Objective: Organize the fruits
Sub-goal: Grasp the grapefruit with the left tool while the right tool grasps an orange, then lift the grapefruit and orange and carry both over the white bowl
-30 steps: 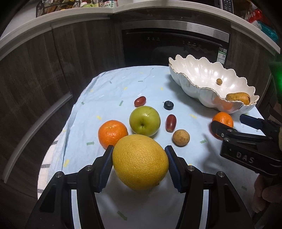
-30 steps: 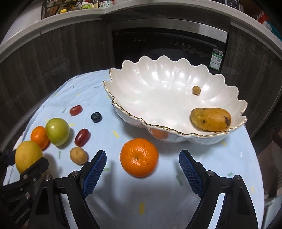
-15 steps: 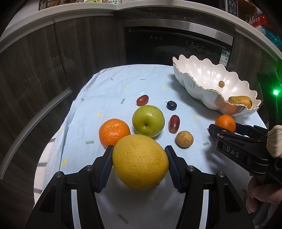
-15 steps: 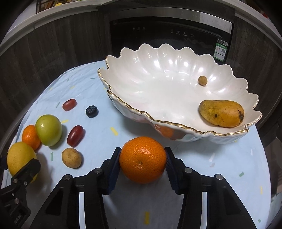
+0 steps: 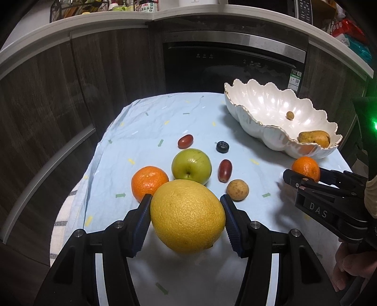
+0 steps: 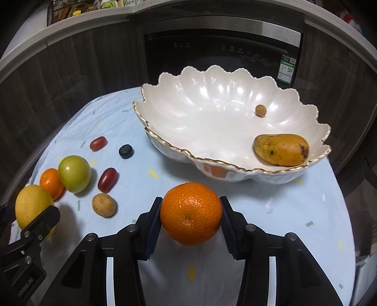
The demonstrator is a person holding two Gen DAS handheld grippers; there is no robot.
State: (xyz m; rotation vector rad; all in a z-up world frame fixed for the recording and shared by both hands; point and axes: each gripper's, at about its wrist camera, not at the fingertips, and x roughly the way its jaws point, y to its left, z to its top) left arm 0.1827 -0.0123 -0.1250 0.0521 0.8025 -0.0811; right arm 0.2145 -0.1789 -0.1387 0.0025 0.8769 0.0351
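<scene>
My left gripper (image 5: 187, 217) is shut on a large yellow citrus (image 5: 187, 215) and holds it above the near part of the table. My right gripper (image 6: 190, 222) is shut on an orange (image 6: 191, 213) just in front of the white scalloped bowl (image 6: 188, 113). The bowl holds a mango (image 6: 281, 149) and a small brown fruit (image 6: 260, 110). On the light blue cloth lie a second orange (image 5: 149, 182), a green apple (image 5: 191, 166), two red grapes (image 5: 225, 167) (image 5: 185, 141), a blueberry (image 5: 222, 146) and a small brown fruit (image 5: 237, 189).
The round table (image 5: 141, 131) stands in front of dark wood cabinets and a built-in oven (image 5: 233, 61). A counter with bottles and a rack (image 5: 99, 9) runs above. The bowl sits at the table's far right; the table's edges fall off left and right.
My right gripper moved forward around the orange and shut on it, then lifted it slightly. My left gripper kept its hold on the yellow citrus and rose a little.
</scene>
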